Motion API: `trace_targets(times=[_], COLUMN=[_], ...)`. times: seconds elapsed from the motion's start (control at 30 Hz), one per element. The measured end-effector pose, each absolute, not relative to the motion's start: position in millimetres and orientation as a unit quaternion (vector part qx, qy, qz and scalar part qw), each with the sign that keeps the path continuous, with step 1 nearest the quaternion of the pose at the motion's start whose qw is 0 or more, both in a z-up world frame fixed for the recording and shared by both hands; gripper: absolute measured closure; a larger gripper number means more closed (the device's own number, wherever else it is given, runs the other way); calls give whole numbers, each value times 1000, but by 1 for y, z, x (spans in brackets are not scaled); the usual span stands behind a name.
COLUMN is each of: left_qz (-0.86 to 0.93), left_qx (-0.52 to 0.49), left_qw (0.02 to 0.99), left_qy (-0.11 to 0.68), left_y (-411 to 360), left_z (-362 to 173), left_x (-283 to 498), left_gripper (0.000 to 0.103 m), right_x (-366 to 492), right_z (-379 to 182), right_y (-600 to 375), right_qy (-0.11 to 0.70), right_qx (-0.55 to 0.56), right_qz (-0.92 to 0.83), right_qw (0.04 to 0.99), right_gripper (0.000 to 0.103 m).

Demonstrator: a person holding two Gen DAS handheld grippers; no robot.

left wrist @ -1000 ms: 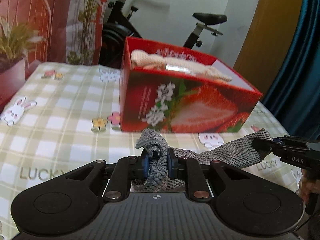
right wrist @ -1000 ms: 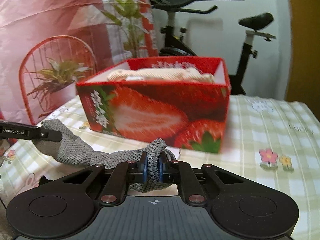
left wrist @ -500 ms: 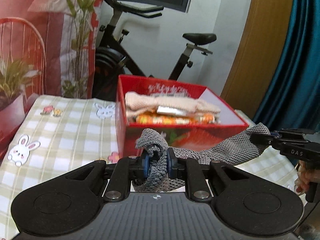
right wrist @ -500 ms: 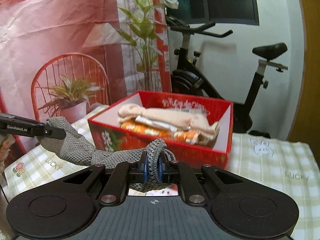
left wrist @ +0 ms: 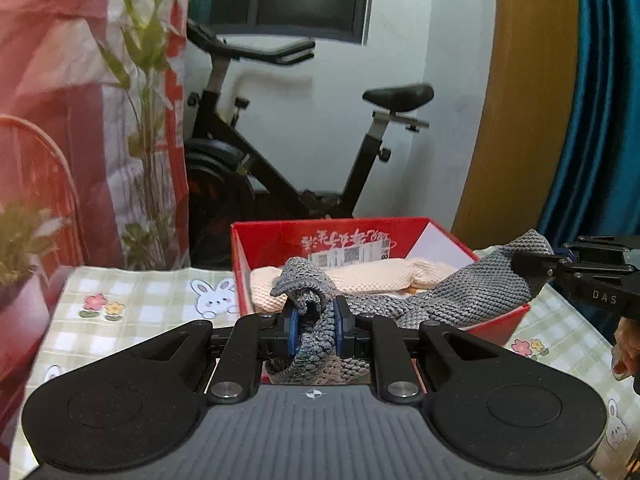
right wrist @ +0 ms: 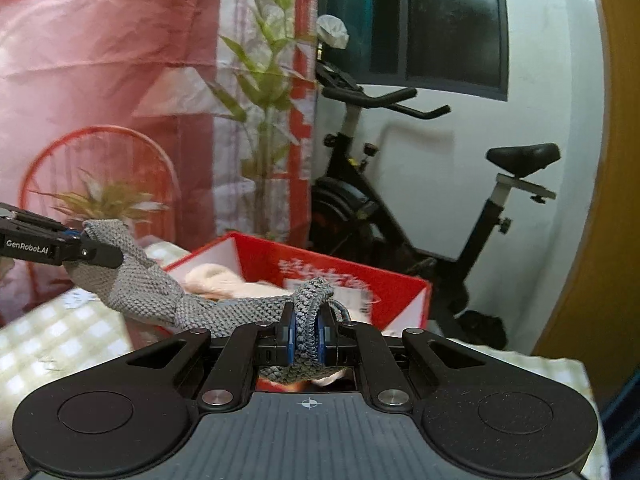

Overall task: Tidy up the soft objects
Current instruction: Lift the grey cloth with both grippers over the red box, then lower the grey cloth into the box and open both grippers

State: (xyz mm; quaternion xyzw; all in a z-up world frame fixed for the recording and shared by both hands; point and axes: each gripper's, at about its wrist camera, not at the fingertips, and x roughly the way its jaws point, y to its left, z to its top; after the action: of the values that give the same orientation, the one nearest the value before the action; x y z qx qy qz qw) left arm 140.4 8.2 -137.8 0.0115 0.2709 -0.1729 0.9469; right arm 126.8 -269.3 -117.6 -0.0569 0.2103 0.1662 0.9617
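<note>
The table [left wrist: 132, 312], under its checked cloth with rabbits and flowers, now sits lower in both wrist views than it did a second ago, and the exercise bike [left wrist: 288, 168] and dark window behind it fill more of the frame: both grippers have risen and moved forward. The red strawberry box [left wrist: 404, 236], which a second ago showed its printed front wall with the cloth hanging in front of it at table level, is now seen from above its rim, its inner back wall and label in plain sight. A cream knitted item [left wrist: 372, 276] lies inside it. The grey knitted cloth [left wrist: 452, 300] is stretched in the air between the two tools, above the near edge of the box and partly over its opening, no longer close to the tablecloth. The left gripper [left wrist: 314, 326] has its jaws pressed in on one bunched end of the cloth; the right gripper [right wrist: 306, 336] pinches the other end the same way, its blue pads tight on a fold. This suggests the carry is almost over: the cloth has cleared the wall, and what seems to remain is lowering it onto the cream item and letting both ends go.
</note>
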Motion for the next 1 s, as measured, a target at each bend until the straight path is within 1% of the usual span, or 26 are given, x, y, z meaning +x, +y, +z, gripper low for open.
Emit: trace_targets(times=[0.17, 0.4, 0.57, 1.0], left_qz=[-181, -193, -193, -188], left_qx=[21, 44, 58, 73], left_qw=[936, 919, 913, 904], left_qy=[300, 341, 354, 376], left_y=[-9, -23, -28, -34], left_z=[-148, -164, -169, -174], left_x=[170, 188, 192, 203], left_gripper=[85, 85, 85, 85], right_x=[154, 172, 182, 188], right_z=[-128, -147, -160, -174], right_y=[-264, -256, -251, -251], right_qy=[230, 268, 294, 319], right_qx=[-69, -78, -72, -58], right_qz=[146, 151, 148, 140], right_qw=[960, 948, 941, 935], right_gripper=[94, 94, 94, 93])
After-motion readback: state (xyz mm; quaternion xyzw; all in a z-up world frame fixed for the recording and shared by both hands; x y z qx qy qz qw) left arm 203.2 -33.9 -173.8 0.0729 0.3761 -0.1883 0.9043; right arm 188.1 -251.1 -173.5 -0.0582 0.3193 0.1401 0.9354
